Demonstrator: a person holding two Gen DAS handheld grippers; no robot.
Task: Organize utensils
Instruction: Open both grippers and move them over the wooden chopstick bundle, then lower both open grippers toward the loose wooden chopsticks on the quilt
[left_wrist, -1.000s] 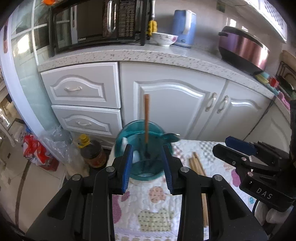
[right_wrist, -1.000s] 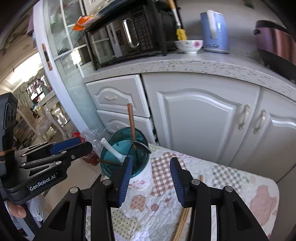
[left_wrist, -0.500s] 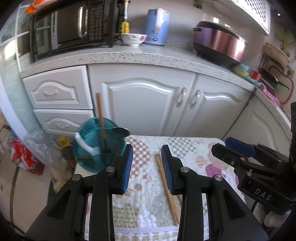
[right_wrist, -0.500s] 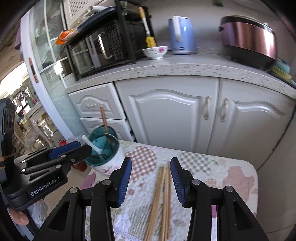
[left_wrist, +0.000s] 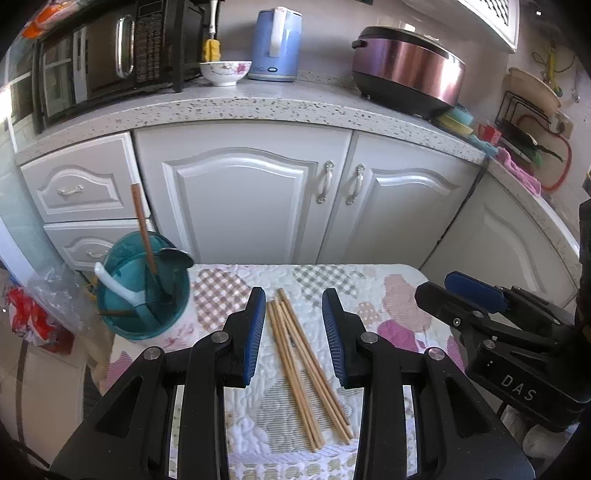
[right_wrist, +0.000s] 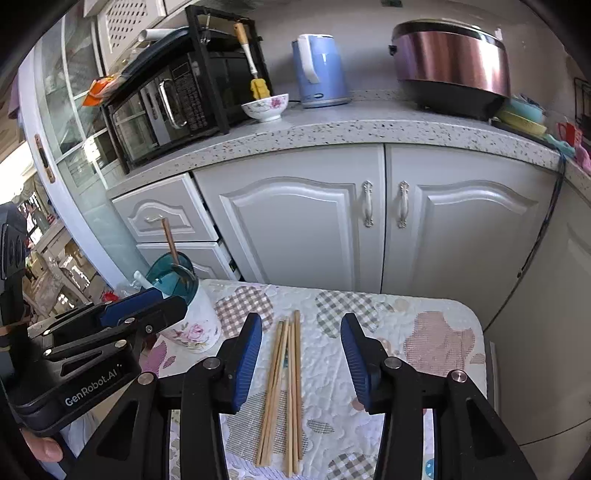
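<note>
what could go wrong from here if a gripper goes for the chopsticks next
1. The wooden chopsticks lie bunched and crossing on the quilted patchwork cloth; a pinch by the open left gripper may take several or scatter them.
2. The teal-rimmed floral utensil holder stands near the table's edge, beside the left gripper; a bump could topple it.
3. Both the left and the open right gripper frame the same bundle and could collide.

Holder (left_wrist: 144, 295) rim hides utensil ends; chopsticks' (right_wrist: 286, 398) near ends cut off
</note>
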